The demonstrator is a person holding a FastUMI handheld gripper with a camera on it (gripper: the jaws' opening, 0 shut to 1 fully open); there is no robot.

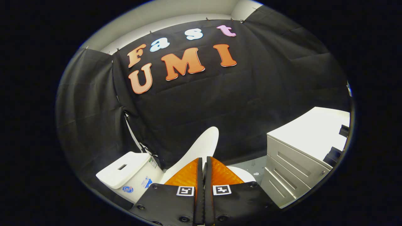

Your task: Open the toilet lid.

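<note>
The white toilet lid [199, 147] stands raised and tilted, rising from just behind my fingertips toward the black cloth wall. My gripper [203, 159] is shut, with only a thin slit between the fingers. The lid's side edge runs down into that slit, so both fingers pinch its rim. Left of the fingers sits the white toilet tank [125, 172] with a flush button slot on top. A strip of the white seat [245, 175] shows just right of the fingers, under the lifted lid.
A white drawer cabinet [298, 157] stands close on the right of the toilet, with dark items on its far end. Grey floor [251, 164] shows between toilet and cabinet. Black cloth walls close in behind and on the left.
</note>
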